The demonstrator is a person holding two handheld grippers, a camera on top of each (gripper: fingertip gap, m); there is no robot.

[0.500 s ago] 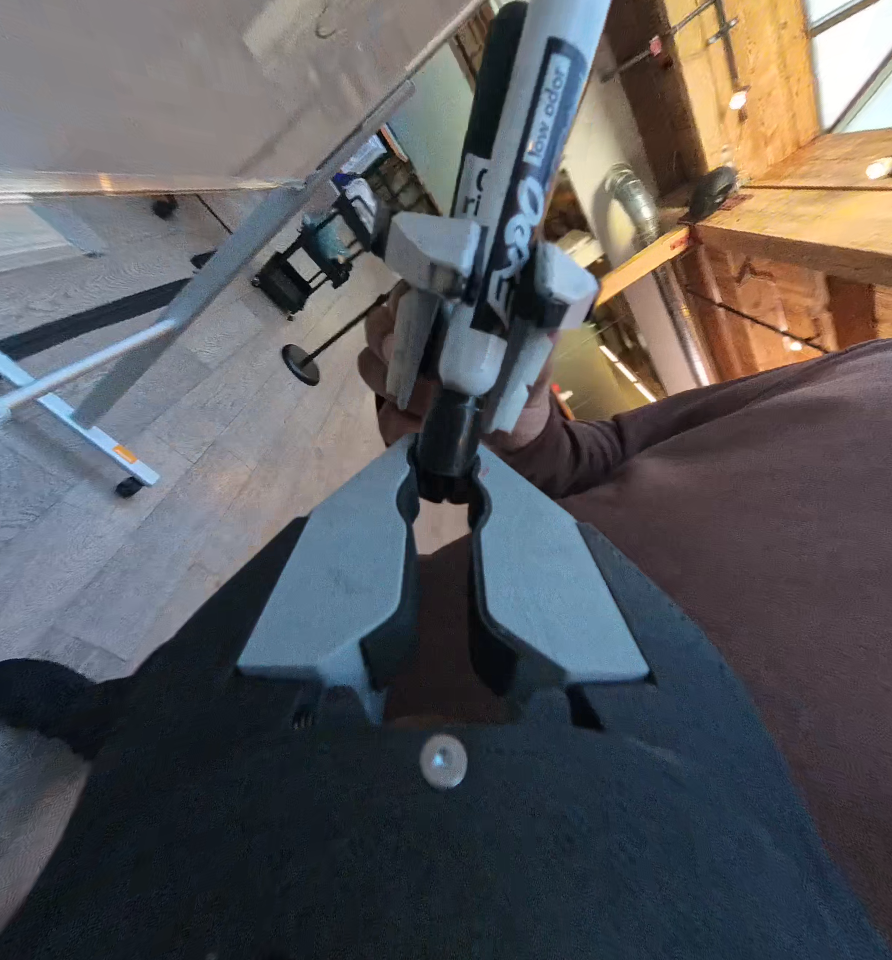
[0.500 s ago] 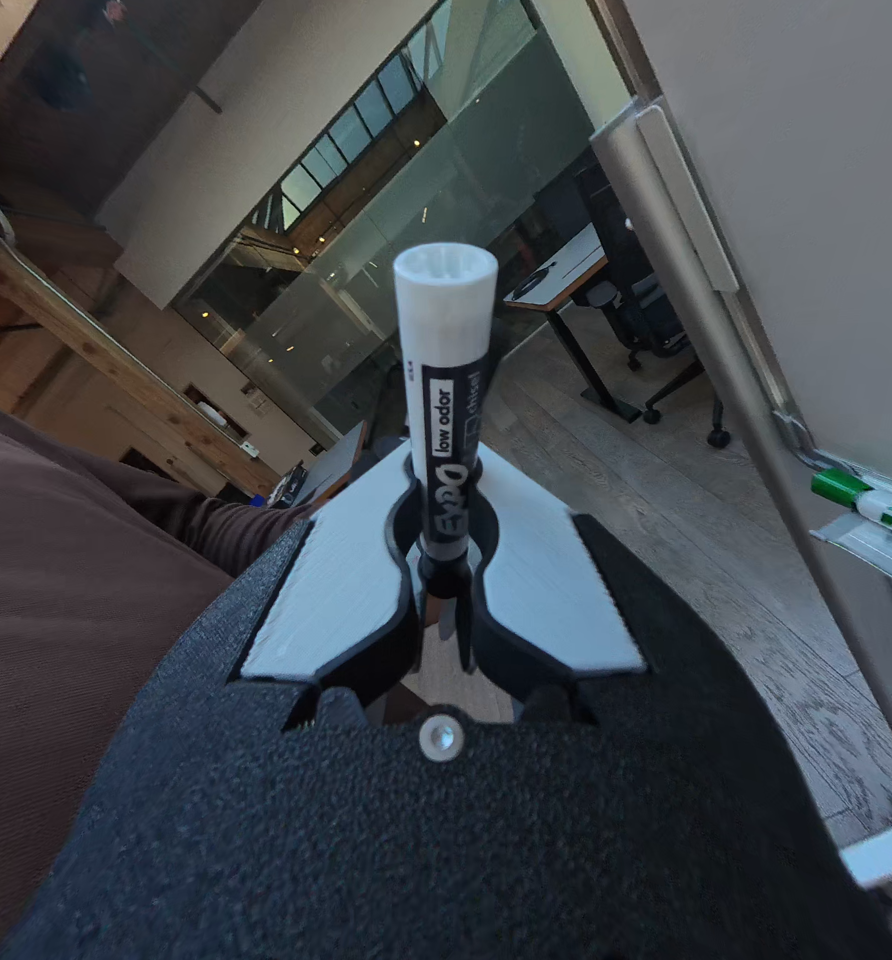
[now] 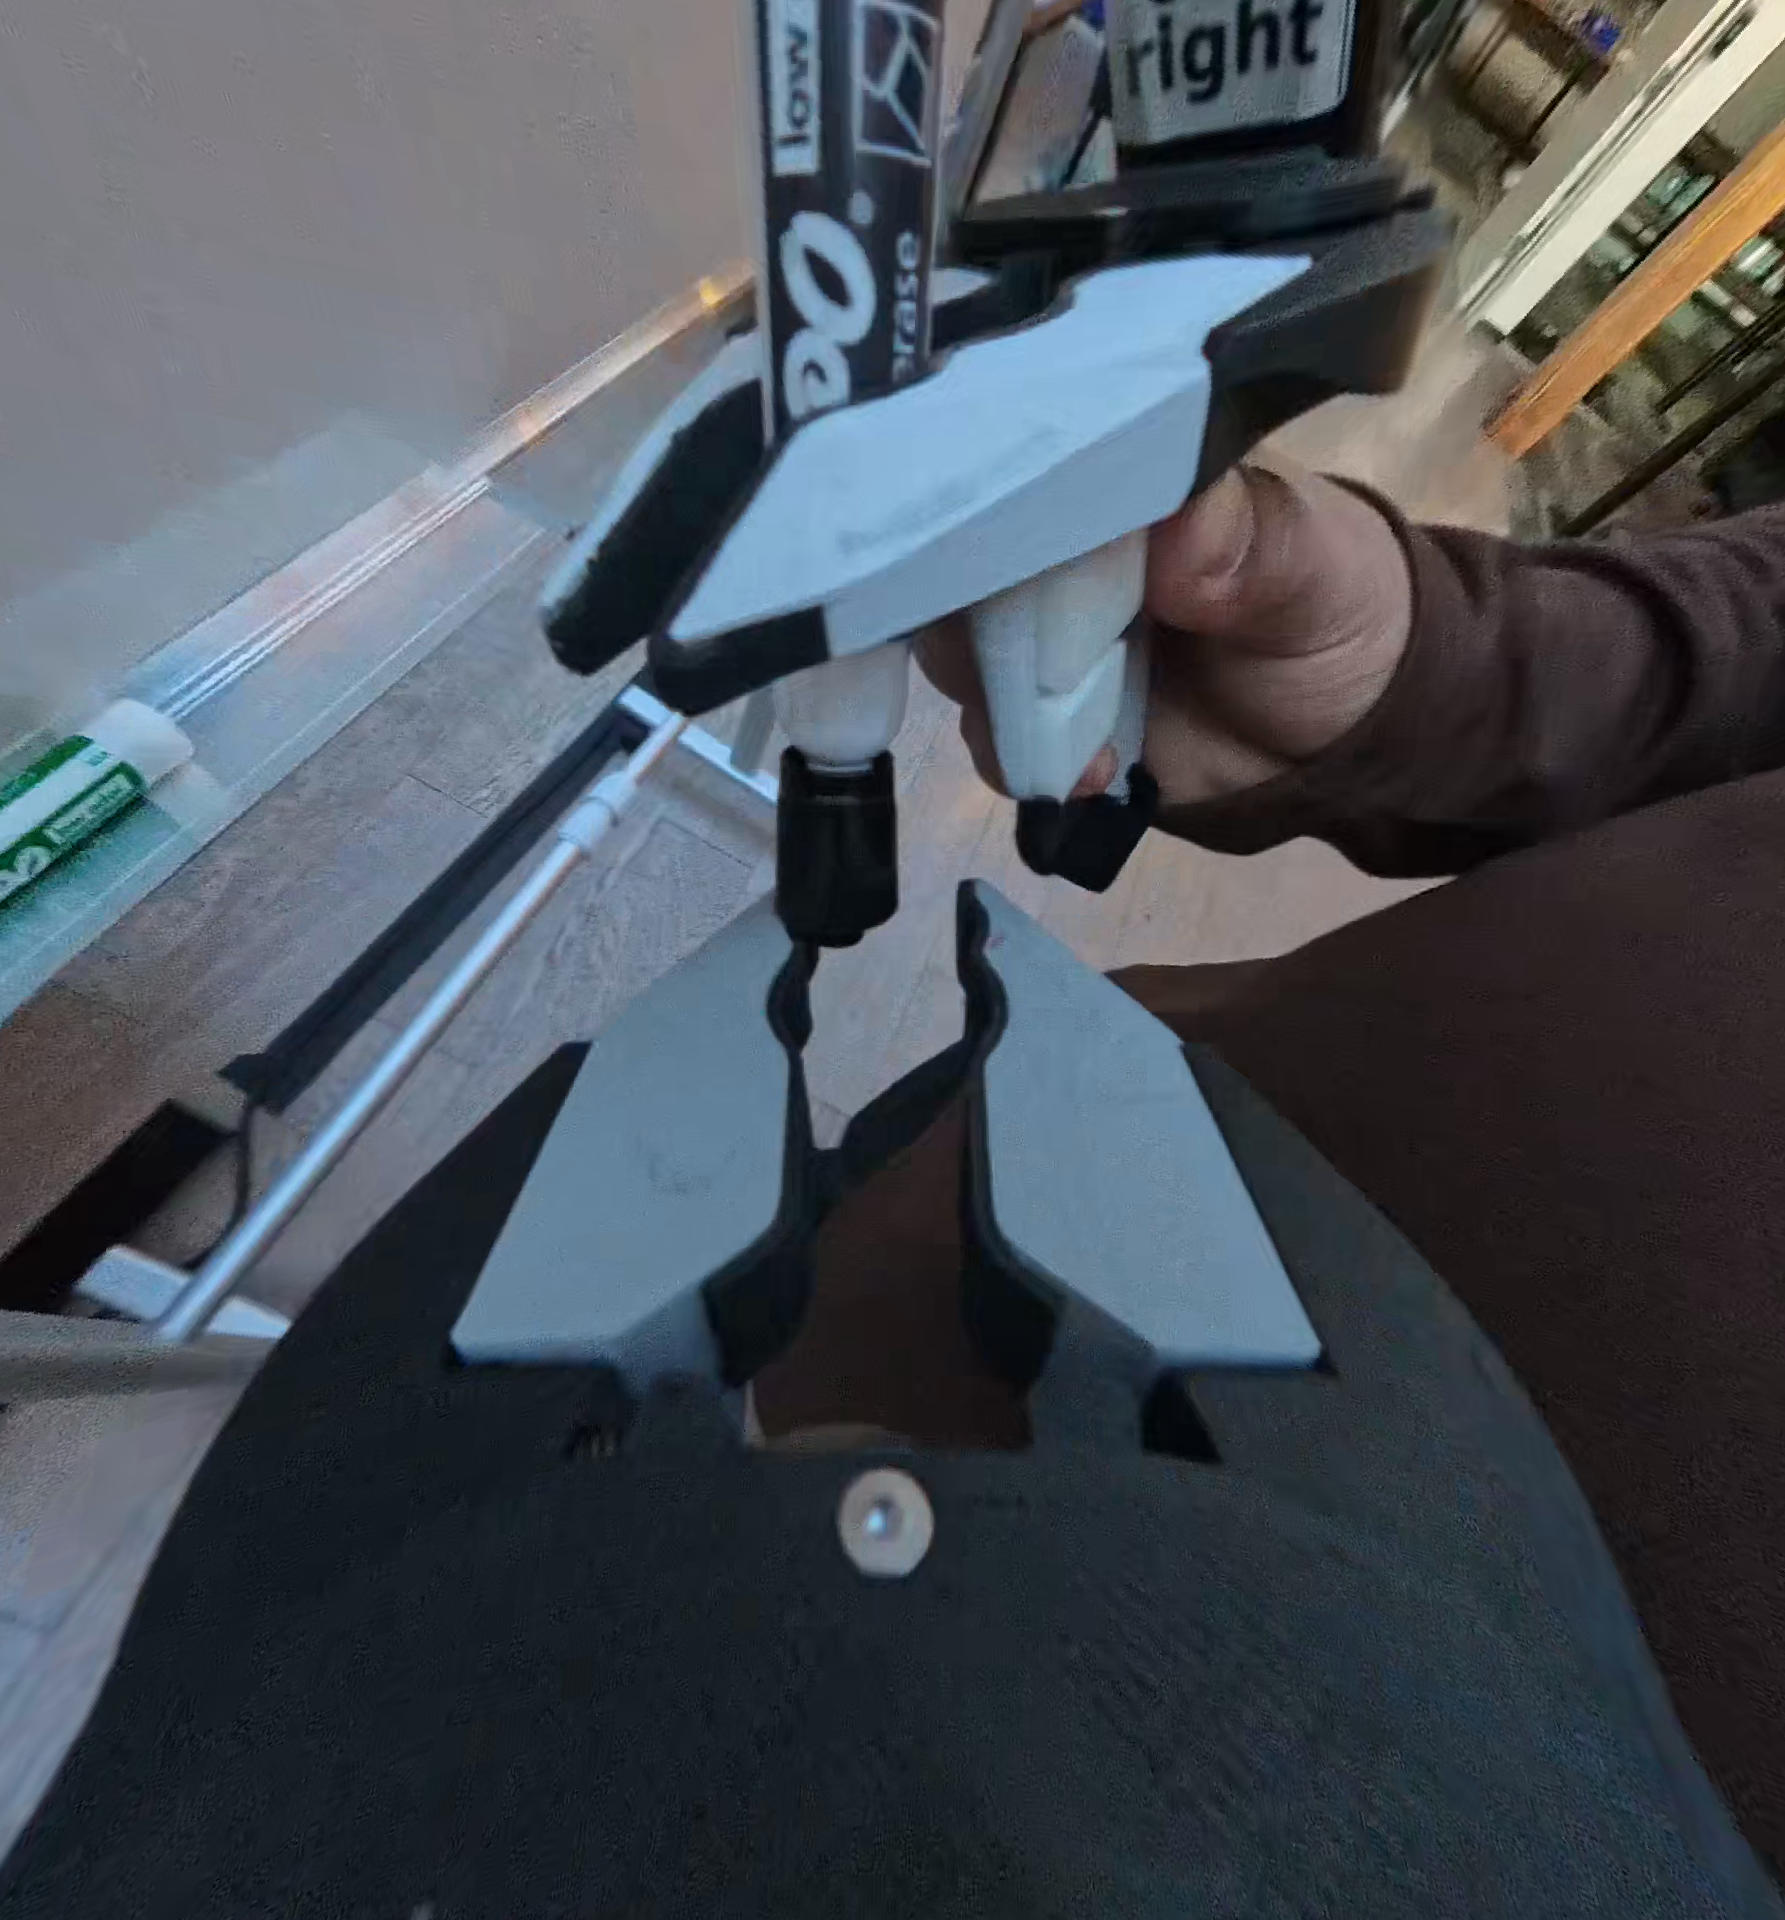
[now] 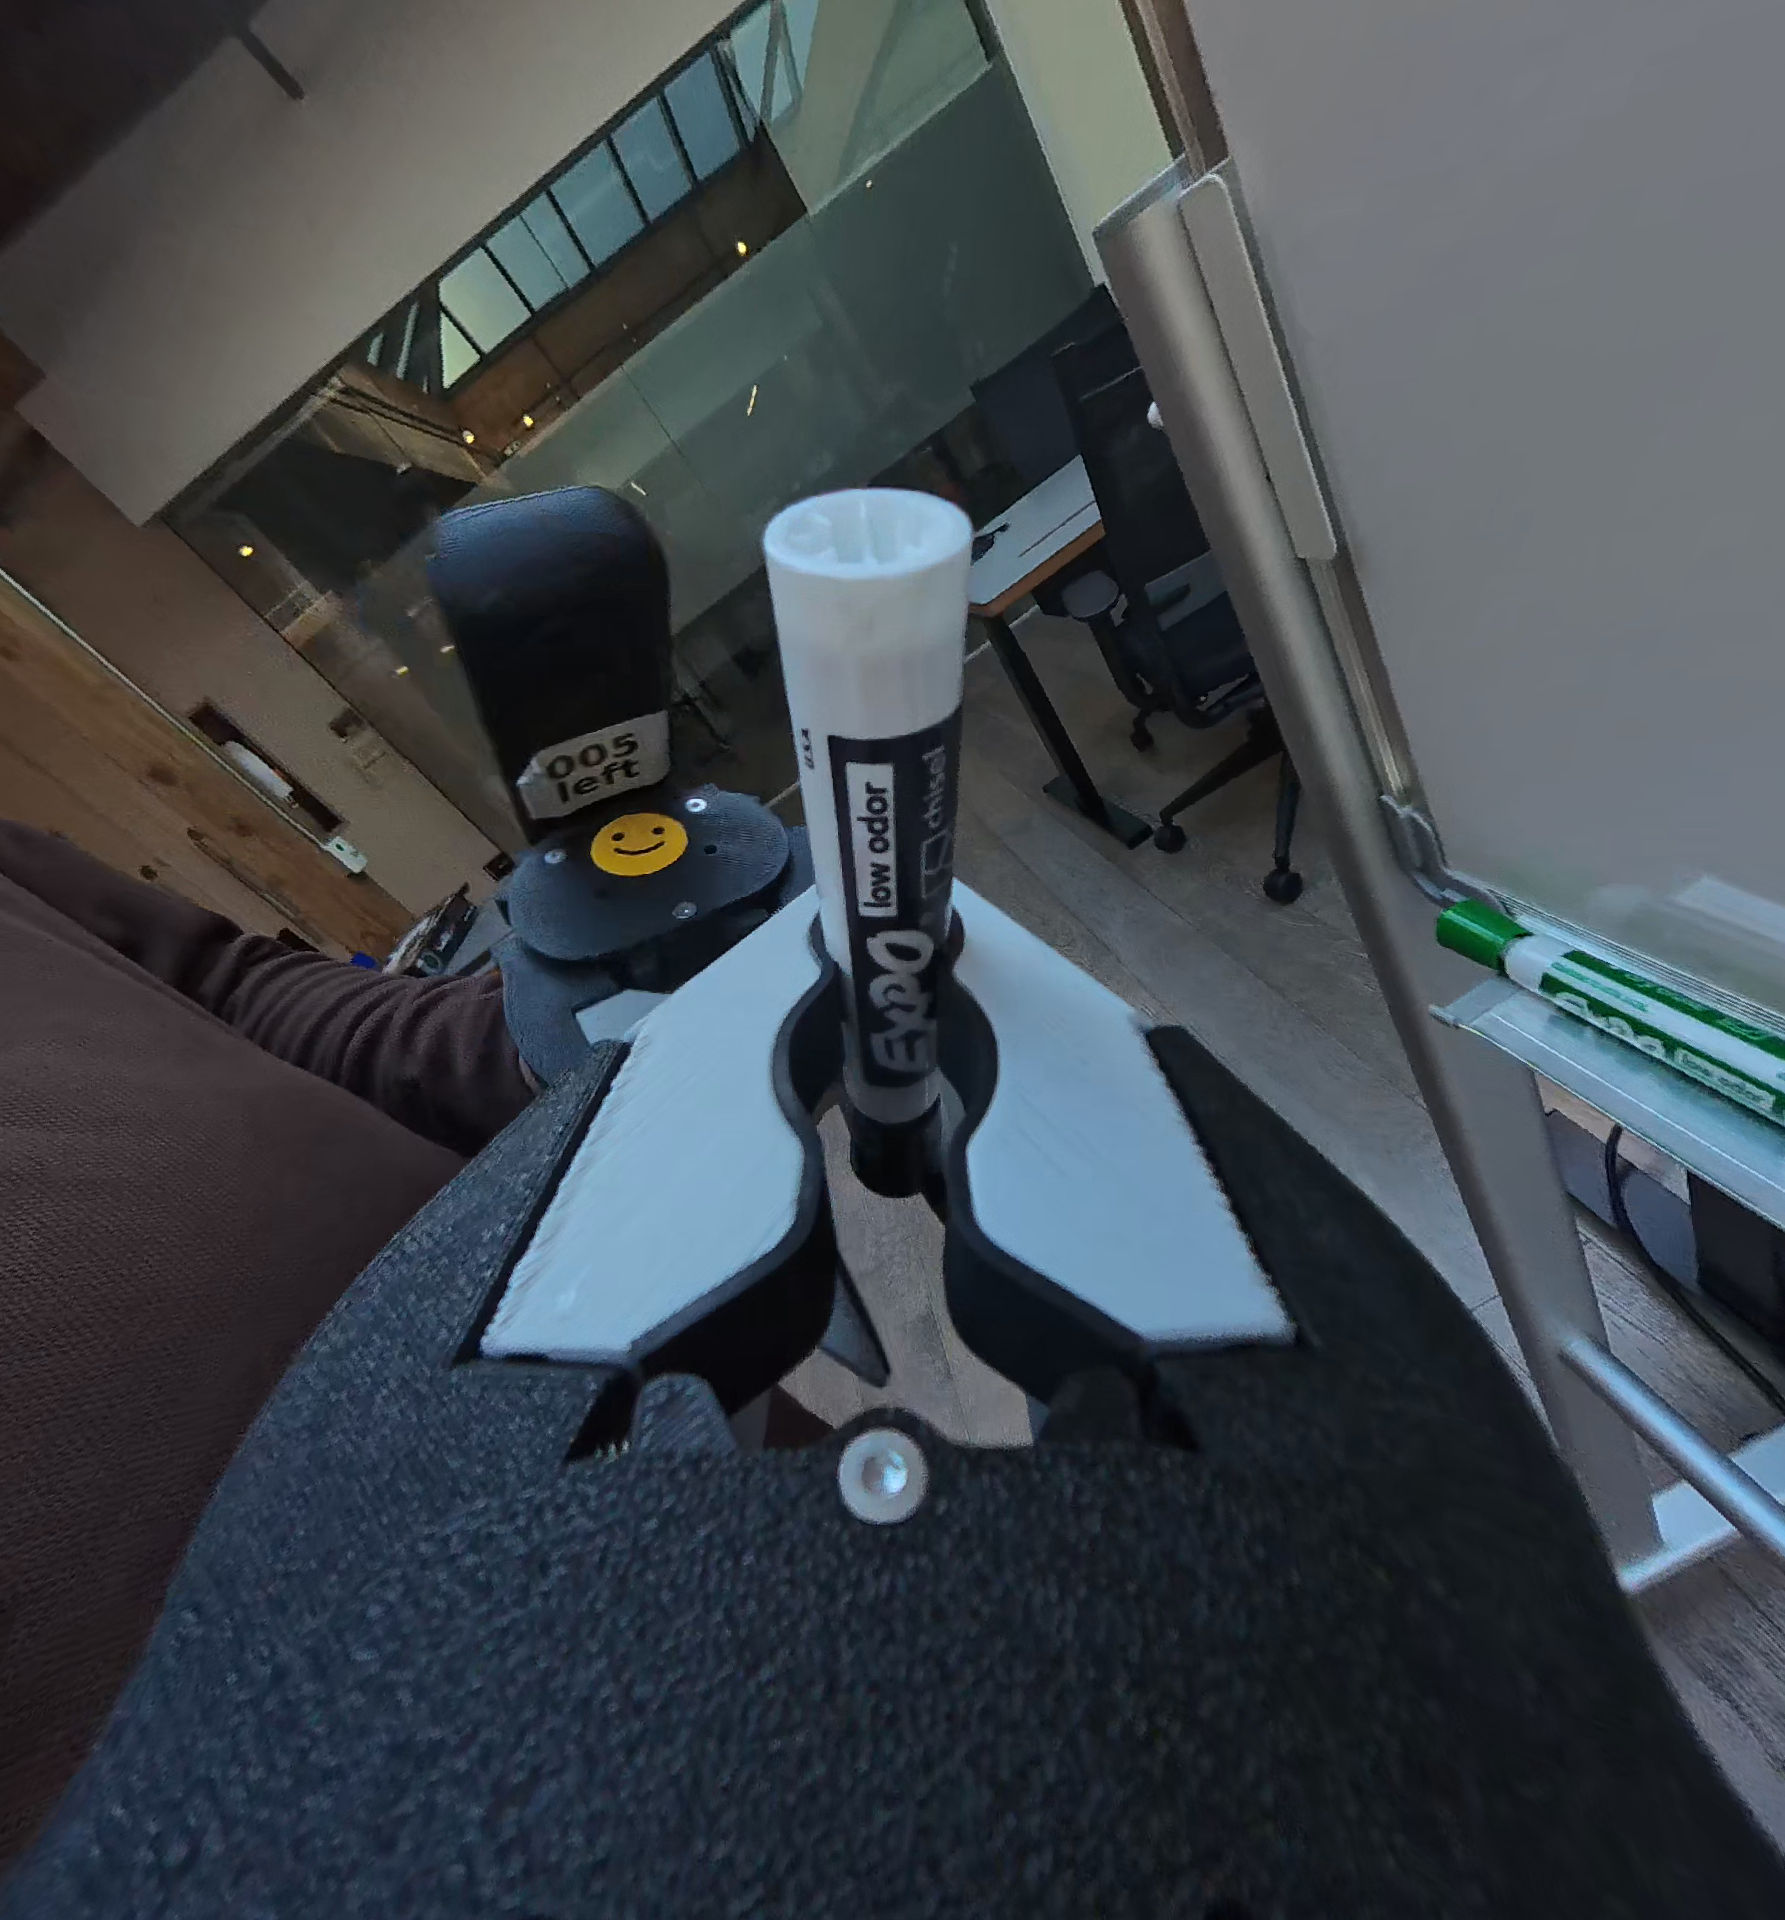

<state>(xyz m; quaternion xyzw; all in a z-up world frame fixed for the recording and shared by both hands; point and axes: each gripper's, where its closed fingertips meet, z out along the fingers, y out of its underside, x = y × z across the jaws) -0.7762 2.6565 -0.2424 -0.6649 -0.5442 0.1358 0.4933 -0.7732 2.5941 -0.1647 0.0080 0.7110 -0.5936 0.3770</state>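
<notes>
Right wrist view: right hand-held gripper [image 4: 893,1049] clamps black marker [image 4: 883,831]; left hand-held gripper [image 3: 883,971] apart just below its cap [image 3: 834,857]

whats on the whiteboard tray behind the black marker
A green marker lies along the whiteboard tray, capped end toward the frame post. Its far end runs off the picture, so the rest of the tray is unseen.

Marker [image 3: 846,208] top cut off; tray [image 3: 275,644] perhaps blurred

Whiteboard tray [image 4: 1636,1091] carries green marker [image 4: 1657,1023], lying lengthwise; wood floor [image 4: 1231,997] beneath.
</notes>
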